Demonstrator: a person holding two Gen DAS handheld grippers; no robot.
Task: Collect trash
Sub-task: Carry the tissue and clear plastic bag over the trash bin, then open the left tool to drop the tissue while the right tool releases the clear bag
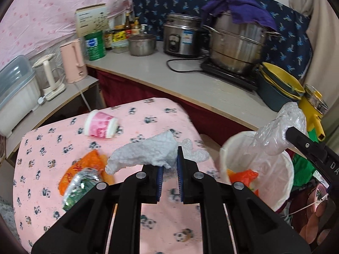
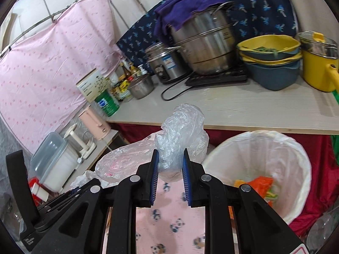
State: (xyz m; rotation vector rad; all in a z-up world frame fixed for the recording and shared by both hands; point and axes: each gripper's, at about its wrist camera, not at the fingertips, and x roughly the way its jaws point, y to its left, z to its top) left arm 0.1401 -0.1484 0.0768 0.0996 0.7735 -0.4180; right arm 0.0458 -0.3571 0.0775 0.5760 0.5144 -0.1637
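**A:** What's closest in?

**B:** The left claw (image 1: 170, 165) has its blue pads pressed on a crumpled white tissue (image 1: 144, 152), lifted just above the pink panda cloth (image 1: 118, 127) on the tabletop. The right claw (image 2: 170, 165) pinches a clear plastic bag (image 2: 182, 131), scrunched, part of it trailing off to the left.

**A:** And the bin?

**B:** The white-lined trash bin (image 2: 296, 154) stands just to the right of the panda-cloth tabletop, lower than it. Orange wrapper scraps (image 2: 258, 183) already lie at its bottom. In the left wrist view the plastic bag hangs over the bin's rim; in the right wrist view it is up and left of the bin's mouth.

**A:** Anything left on the cloth?

**B:** An orange wrapper (image 1: 84, 167) with a green and silver packet (image 1: 80, 188) lying on it, to the left of the left claw. Further back, a pink paper cup (image 1: 101, 126) lies on its side.

**A:** Behind that?

**B:** A grey counter (image 1: 190, 78) with a pink kettle (image 1: 74, 63), a green tin (image 1: 95, 45), a small lidded pot (image 1: 141, 44), a rice cooker (image 1: 182, 36), a big steel steamer (image 1: 237, 46) with a purple cloth (image 1: 245, 10) on top, and stacked yellow and blue basins (image 2: 271, 61).
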